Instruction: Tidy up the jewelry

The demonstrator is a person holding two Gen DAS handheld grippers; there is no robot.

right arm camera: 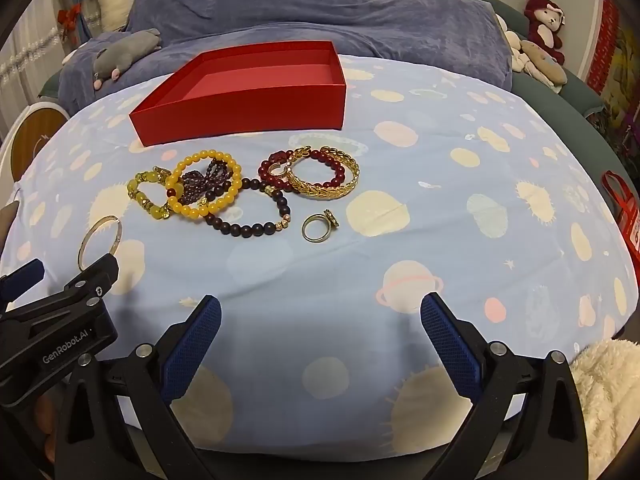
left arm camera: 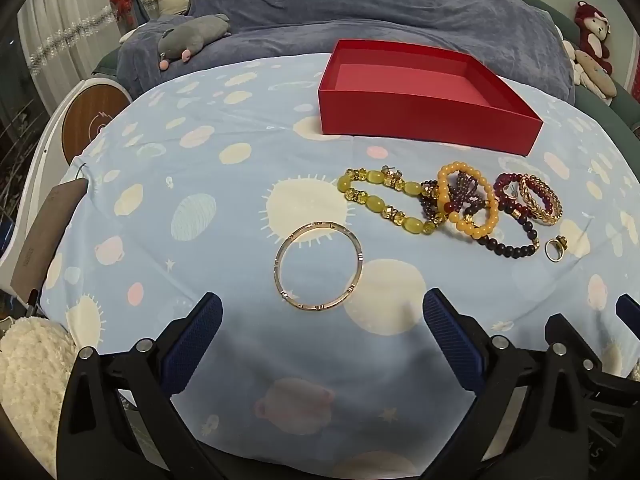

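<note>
Jewelry: all of it lies loose on the table, none in the box yet, so I judge the sorting has not begun.
Thin gold metal bangle (left arm camera: 319, 266): flat on the cloth, apart from the rest, just ahead of the left tool (left arm camera: 322, 312).
Bead pile: a chunky yellow-green glass bead bracelet (left arm camera: 384, 200), a round orange bead bracelet (right arm camera: 204, 183) lying over a purple bead tangle (right arm camera: 208, 184), and a dark brown bead bracelet (right arm camera: 256, 216), all touching or overlapping.
Right-hand cluster: a dark red bead bracelet (right arm camera: 316, 172) nested with a woven gold chain bracelet (right arm camera: 340, 186); a small gold ring with a decorated top (right arm camera: 318, 226) sits alone just in front.
Shallow red cardboard box (right arm camera: 248, 92): open, nothing visible inside, behind the pile.
Pale blue planet-print cloth (right arm camera: 440, 240): covers the table; soft, so thin pieces may sink slightly.
Left tool: fingers wide apart, holding nothing, aimed at the bangle.
Right tool (right arm camera: 320, 320): fingers wide apart, holding nothing, facing bare cloth before the ring.
Doing it well: I'd take the loners first, bangle and ring. Pinch the bangle across one rim, one finger inside the hoop, one outside. Lift overlapping bracelets from the top one down, or neighbours may drag along.
Surroundings: a blue blanket (left arm camera: 380, 4) and plush toys beyond the table.
</note>
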